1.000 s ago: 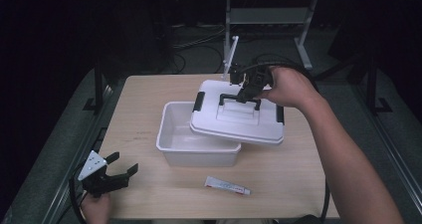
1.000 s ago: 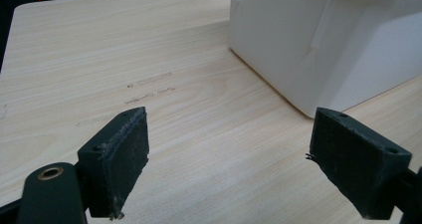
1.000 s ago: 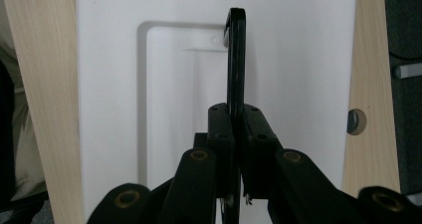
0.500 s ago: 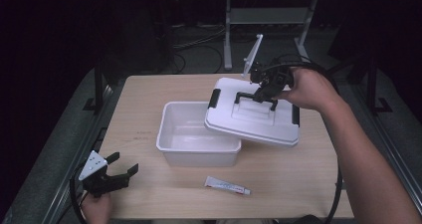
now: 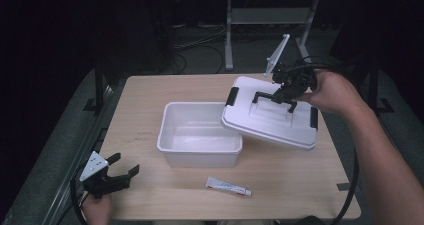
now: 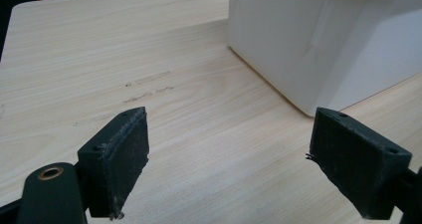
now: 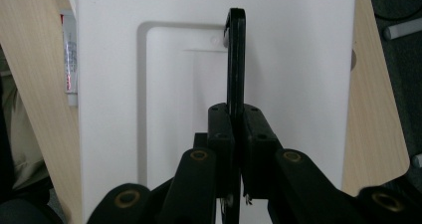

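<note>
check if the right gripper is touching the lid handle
Touching: in the right gripper view, the right gripper has its fingers clamped on the lid's black handle.

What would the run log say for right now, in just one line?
right gripper: shut on lid handle | lid: tilted, lifted, partly over white box | left gripper: open, near table edge | tube: lying in front of box

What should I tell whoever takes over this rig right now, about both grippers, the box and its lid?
Right hand-held gripper: shut on the lid's black handle, holding the white lid tilted, partly over the box's right edge.
Left hand-held gripper: open, idle at the table's front-left corner.
White box: open at centre. A small tube lies in front of it.
Done: lid lifted off.
Left: probably setting the lid down.
</note>
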Demonstrator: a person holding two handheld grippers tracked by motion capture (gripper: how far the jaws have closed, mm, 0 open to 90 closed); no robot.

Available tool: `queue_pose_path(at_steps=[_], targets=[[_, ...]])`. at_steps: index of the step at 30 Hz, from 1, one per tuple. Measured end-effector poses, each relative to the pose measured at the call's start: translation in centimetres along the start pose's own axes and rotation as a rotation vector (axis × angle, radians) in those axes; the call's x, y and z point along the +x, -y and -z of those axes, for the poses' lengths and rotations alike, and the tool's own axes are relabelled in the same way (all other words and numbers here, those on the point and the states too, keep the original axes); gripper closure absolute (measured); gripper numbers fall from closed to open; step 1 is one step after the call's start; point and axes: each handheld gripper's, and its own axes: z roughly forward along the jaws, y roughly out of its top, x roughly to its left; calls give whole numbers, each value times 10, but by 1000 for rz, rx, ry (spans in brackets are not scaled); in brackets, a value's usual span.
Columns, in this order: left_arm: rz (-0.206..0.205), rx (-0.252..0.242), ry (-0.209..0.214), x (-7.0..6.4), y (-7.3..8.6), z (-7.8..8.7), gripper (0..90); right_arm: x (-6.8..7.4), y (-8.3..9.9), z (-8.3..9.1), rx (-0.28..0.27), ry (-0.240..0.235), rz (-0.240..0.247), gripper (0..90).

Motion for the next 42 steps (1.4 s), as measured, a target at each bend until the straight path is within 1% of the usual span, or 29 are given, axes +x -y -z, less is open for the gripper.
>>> queue_pose_path(at_steps=[3, 9, 21, 28, 31, 32, 36, 38, 39, 40, 41, 42], targets=[[-1, 1, 0, 0, 0, 0, 151, -2, 11, 3, 1, 4, -19, 843], [-3, 3, 1, -1, 0, -1, 151, -4, 27, 4, -2, 8, -47, 843], [-6, 4, -1, -2, 0, -1, 151, -7, 60, -5, 13, 3, -107, 843], [-4, 4, -2, -2, 0, -1, 150, -8, 79, -16, 18, -9, -143, 843], [-7, 4, -3, -2, 0, -1, 150, -8, 83, -19, 17, -12, -147, 843], [-7, 4, -3, -3, 0, -1, 151, -8, 88, -22, 16, -13, -155, 843], [-7, 6, -3, -3, 0, -1, 150, -7, 95, -32, 21, -25, -166, 843], [-7, 6, -3, -3, 0, -1, 150, -7, 96, -34, 22, -28, -166, 843], [-7, 5, -3, -3, 0, -1, 150, -6, 99, -41, 26, -33, -171, 843], [-7, 5, -3, -3, 0, -1, 151, -6, 99, -41, 26, -33, -171, 843], [-6, 6, -3, -2, 0, -1, 150, -5, 102, -48, 32, -42, -176, 843], [-4, 5, -3, -3, 0, -1, 151, -5, 103, -50, 33, -44, -177, 843]])
